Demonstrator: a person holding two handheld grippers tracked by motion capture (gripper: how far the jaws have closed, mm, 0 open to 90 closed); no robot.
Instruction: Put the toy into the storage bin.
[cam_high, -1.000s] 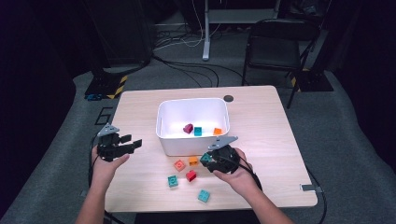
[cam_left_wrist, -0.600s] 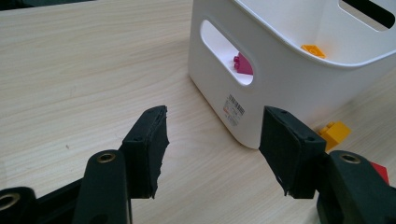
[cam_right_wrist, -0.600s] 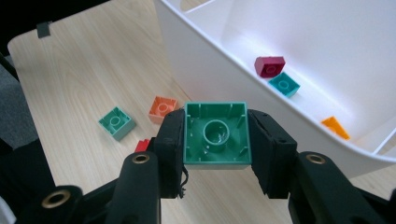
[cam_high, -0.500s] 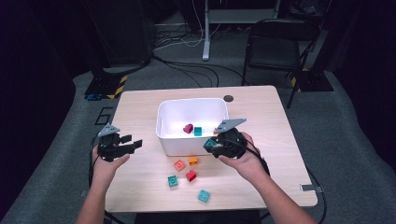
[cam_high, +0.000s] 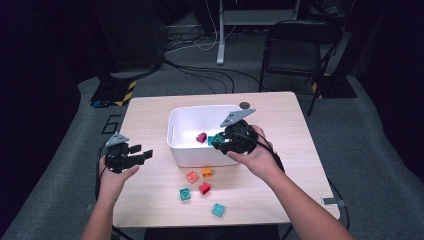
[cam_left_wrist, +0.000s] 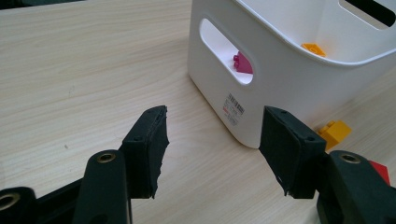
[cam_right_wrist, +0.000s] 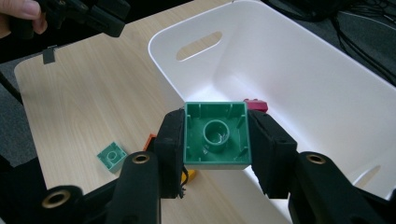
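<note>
Lifted from the loose bricks, the right hand-held gripper (cam_high: 223, 142) now grips a green square plastic brick (cam_right_wrist: 216, 133) over the white plastic bin's (cam_high: 175, 145) rim; the left hand-held gripper (cam_left_wrist: 212, 149) gapes empty above the wooden surface (cam_high: 150, 185).

Between my right claw's (cam_right_wrist: 215, 140) matt, rubbery black pads (cam_right_wrist: 169, 140) I see a green brick (cam_right_wrist: 216, 134) of glossy moulded plastic. Beyond it, the white bin (cam_right_wrist: 299, 65) looks smooth, satin plastic; the table (cam_right_wrist: 93, 93) is pale matt wood-grain.

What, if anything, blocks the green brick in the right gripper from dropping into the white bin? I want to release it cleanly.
Nothing visible does. The right gripper holds the green brick at the white bin's near rim, its open floor beyond; the magenta brick lies just behind.
</note>
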